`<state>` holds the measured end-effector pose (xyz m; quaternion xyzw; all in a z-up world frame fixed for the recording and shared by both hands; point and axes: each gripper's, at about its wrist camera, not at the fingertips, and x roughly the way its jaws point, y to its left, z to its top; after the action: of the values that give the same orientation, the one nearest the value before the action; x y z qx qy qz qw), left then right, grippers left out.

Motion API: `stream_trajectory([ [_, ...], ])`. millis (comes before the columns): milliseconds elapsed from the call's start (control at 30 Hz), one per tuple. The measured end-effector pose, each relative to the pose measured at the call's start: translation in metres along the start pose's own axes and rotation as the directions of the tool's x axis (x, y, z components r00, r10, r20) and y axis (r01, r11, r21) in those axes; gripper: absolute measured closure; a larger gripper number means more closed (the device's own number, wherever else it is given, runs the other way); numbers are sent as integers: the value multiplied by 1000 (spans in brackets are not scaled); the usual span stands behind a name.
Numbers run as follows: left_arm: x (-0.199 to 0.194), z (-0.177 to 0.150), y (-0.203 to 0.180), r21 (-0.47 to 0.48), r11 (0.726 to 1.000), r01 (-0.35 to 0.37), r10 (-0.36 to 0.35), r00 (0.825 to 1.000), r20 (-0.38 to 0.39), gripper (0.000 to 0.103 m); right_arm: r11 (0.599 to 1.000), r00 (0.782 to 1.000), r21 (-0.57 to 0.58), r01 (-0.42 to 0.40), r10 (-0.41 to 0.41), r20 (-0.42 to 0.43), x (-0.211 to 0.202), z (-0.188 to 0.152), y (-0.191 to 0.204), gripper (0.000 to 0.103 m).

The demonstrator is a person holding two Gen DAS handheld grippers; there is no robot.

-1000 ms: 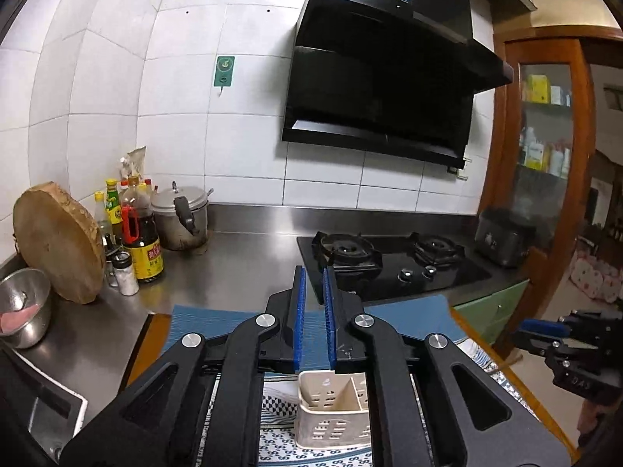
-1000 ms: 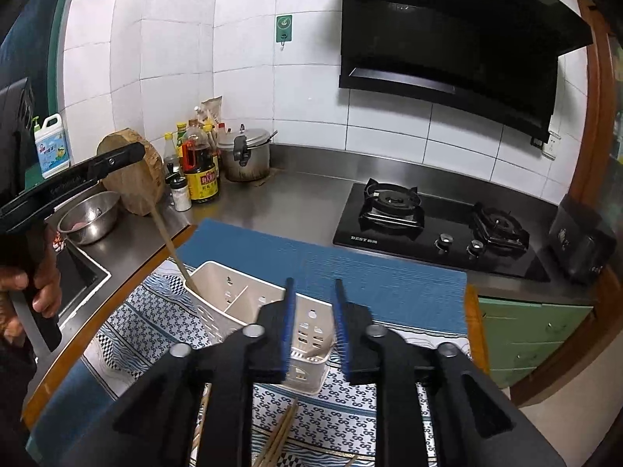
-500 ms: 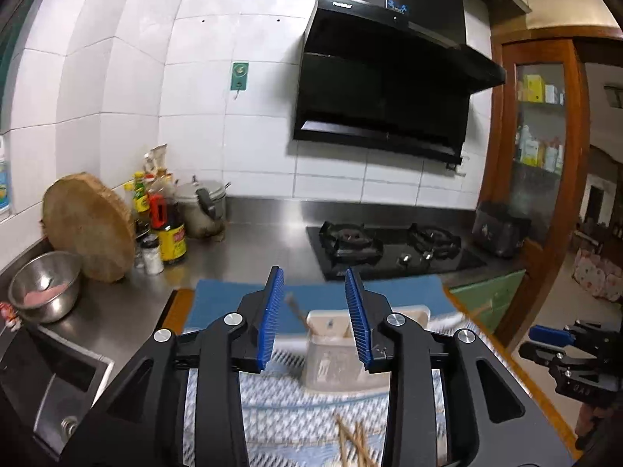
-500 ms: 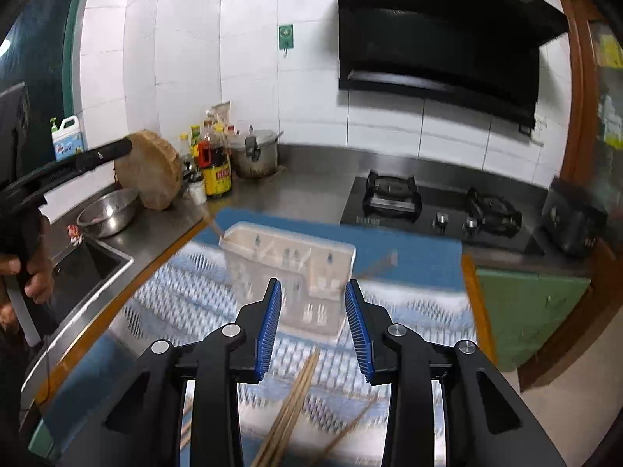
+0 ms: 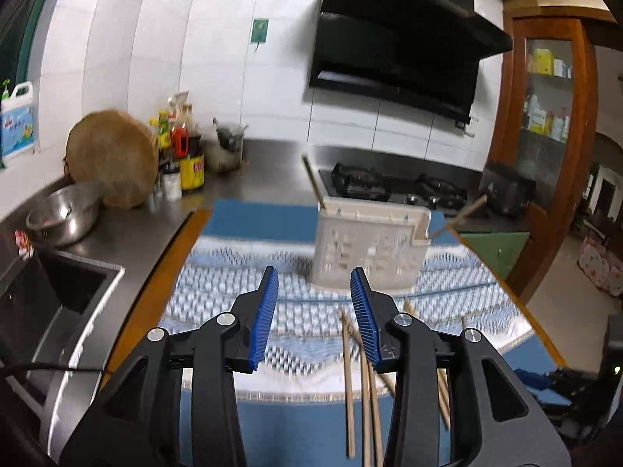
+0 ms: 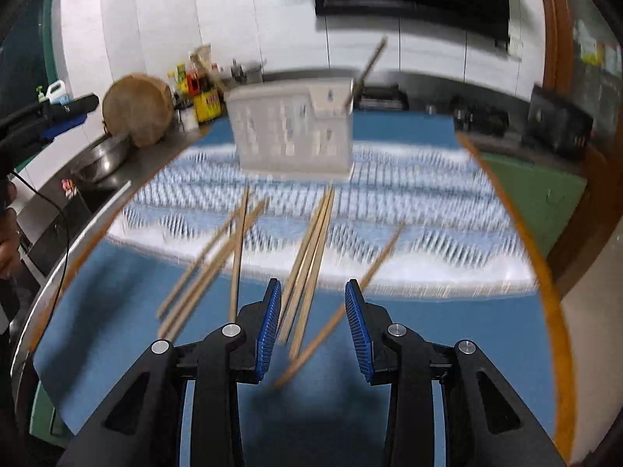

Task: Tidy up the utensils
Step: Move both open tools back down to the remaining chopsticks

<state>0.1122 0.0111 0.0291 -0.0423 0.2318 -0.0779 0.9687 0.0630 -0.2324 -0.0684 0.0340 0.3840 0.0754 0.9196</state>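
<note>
Right gripper (image 6: 313,325) hangs with jaws apart and empty over scattered wooden chopsticks (image 6: 307,249) on the blue mat (image 6: 447,334) — best to single out one pair and close squarely across it. Left gripper (image 5: 314,317) is opening, nothing between its pads (frames blurred). White utensil caddy (image 6: 290,132) stands beyond, already holding two sticks; crossed neighbours crowd the pick, while sauce bottles (image 5: 187,151) sit well clear.

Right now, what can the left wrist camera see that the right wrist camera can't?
Only the left wrist view shows the wooden cabinet with glass shelves, the left gripper with its fingers opening on nothing, and the whole range hood.

Only the right wrist view shows the right gripper open just above the loose chopsticks, all spread out, and a hand at the left edge.

Both show the white utensil basket with chopsticks standing in it, the patterned cloth, the round chopping board and the sauce bottles.
</note>
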Motion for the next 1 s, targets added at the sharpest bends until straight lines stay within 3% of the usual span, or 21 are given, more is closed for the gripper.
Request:
stream_trajectory([
  [200,2,-38,5,-10,1000,-14,13,998,-56,64,1000,997,27,4,-2,-72,22,-34,9,69],
  [567,22,-83,-20,-3,999,43,-43,985,-166,64,999,992,25,42,-39,-122,44,-42,14,75],
  [700,29,-91,-31,-2,998,68,-67,978,-196,64,998,991,24,51,-48,-124,42,-44,10,82],
  [1000,37,-99,-46,-7,995,96,-95,968,-232,64,994,988,22,108,-105,-110,33,-48,1,85],
])
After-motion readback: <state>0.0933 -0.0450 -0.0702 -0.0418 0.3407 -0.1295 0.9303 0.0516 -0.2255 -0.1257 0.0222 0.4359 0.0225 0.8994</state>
